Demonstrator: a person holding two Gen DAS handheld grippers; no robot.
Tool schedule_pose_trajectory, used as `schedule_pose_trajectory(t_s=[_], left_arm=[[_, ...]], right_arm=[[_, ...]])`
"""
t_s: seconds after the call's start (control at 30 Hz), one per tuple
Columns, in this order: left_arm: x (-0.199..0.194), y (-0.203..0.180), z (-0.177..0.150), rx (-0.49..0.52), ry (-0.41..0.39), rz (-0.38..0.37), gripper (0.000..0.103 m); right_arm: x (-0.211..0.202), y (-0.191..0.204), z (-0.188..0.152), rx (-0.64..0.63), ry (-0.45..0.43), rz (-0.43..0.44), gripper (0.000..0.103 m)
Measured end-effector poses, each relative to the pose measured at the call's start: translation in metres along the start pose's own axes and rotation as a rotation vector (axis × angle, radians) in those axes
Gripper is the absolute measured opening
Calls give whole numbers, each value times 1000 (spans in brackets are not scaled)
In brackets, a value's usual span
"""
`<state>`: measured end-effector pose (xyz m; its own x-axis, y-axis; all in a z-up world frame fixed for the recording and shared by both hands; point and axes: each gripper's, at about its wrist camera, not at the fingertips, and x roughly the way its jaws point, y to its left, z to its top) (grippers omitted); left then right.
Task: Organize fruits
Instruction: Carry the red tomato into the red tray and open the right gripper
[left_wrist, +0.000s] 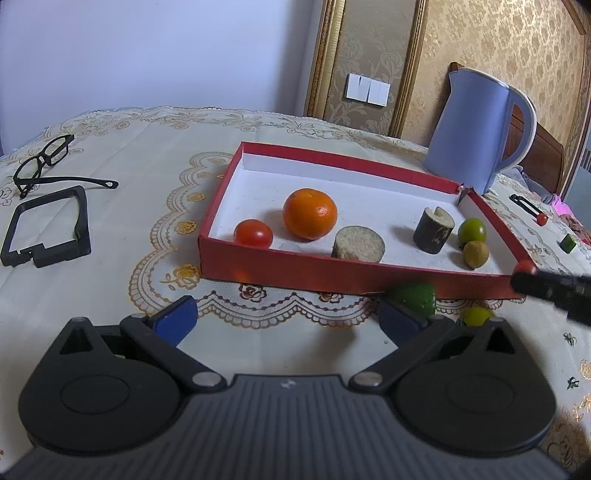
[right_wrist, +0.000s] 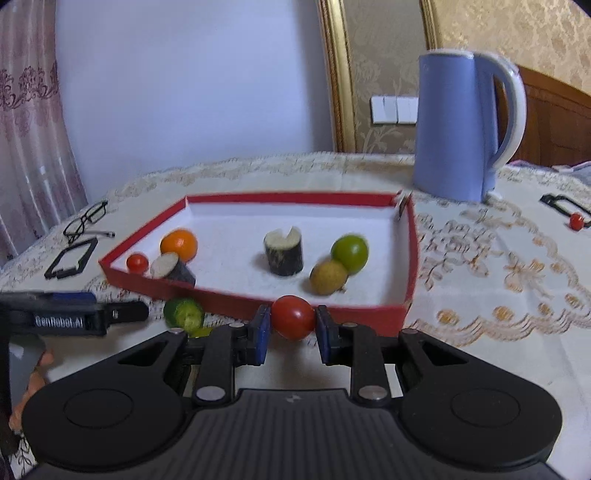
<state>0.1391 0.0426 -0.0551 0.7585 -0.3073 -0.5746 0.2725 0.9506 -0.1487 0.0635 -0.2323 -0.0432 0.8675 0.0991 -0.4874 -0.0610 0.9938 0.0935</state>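
Note:
A red box (left_wrist: 354, 275) (right_wrist: 354, 319) with a white floor holds an orange (left_wrist: 310, 213) (right_wrist: 180, 244), a small tomato (left_wrist: 253, 233) (right_wrist: 137, 262), two cut stalk pieces (left_wrist: 357, 242) (left_wrist: 434, 229), a green lime (left_wrist: 472, 230) (right_wrist: 349, 252) and a brownish fruit (left_wrist: 475, 253) (right_wrist: 328, 277). My right gripper (right_wrist: 292, 330) is shut on a red tomato (right_wrist: 293, 316) just in front of the box's near wall. My left gripper (left_wrist: 286, 321) is open and empty before the box. A green cucumber piece (left_wrist: 413, 297) (right_wrist: 183, 314) and a yellow-green fruit (left_wrist: 476, 315) lie on the cloth outside the box.
A blue kettle (left_wrist: 480, 129) (right_wrist: 458, 129) stands behind the box. Glasses (left_wrist: 44, 158) and a black frame (left_wrist: 48, 229) lie at the left. A small red fruit (right_wrist: 576, 220) and a green piece (left_wrist: 568, 243) lie on the cloth at the right.

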Motion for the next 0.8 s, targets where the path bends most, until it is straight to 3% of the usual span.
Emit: schedule_pose_trajectory(t_s=[0.23, 0.57, 0.8], left_arm=[[0, 0, 0, -2, -1, -1, 103], [0, 0, 0, -2, 0, -1, 103], [0, 1, 0, -3, -1, -2, 103]], right_arm=[[13, -4, 25, -40, -7, -59, 25], [66, 23, 37, -169, 47, -89, 25], [79, 40, 37, -230, 85, -44, 26]])
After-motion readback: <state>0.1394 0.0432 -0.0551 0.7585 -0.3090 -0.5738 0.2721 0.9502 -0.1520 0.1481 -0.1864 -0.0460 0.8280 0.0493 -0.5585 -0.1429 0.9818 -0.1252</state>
